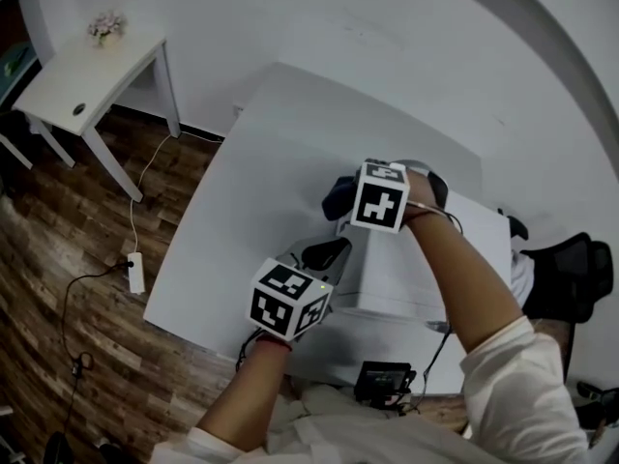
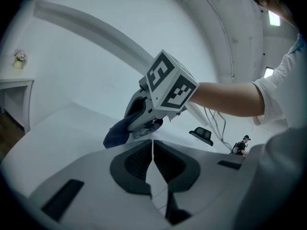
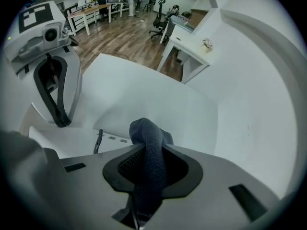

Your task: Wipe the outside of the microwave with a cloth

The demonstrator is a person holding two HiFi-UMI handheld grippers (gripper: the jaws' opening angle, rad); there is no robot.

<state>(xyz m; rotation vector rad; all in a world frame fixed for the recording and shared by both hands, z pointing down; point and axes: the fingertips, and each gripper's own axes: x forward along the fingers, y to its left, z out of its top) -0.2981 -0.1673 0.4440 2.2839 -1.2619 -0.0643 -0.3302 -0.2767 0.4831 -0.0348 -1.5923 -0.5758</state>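
cloth [image 3: 146,133] clamped in right tool [image 3: 153,166], by microwave [image 1: 397,278]

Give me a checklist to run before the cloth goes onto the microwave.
1. Cloth gripped by right tool: ok, the jaws clamp the dark fabric.
2. Left tool shut and empty: ok.
3. Left tool apart from cloth: ok, a gap shows in both gripper views.
4. Cloth near microwave: ok, it hangs by the far left corner.
5. Cloth touching microwave: cannot tell.
6. Microwave door shut: cannot tell, the front is not visible.
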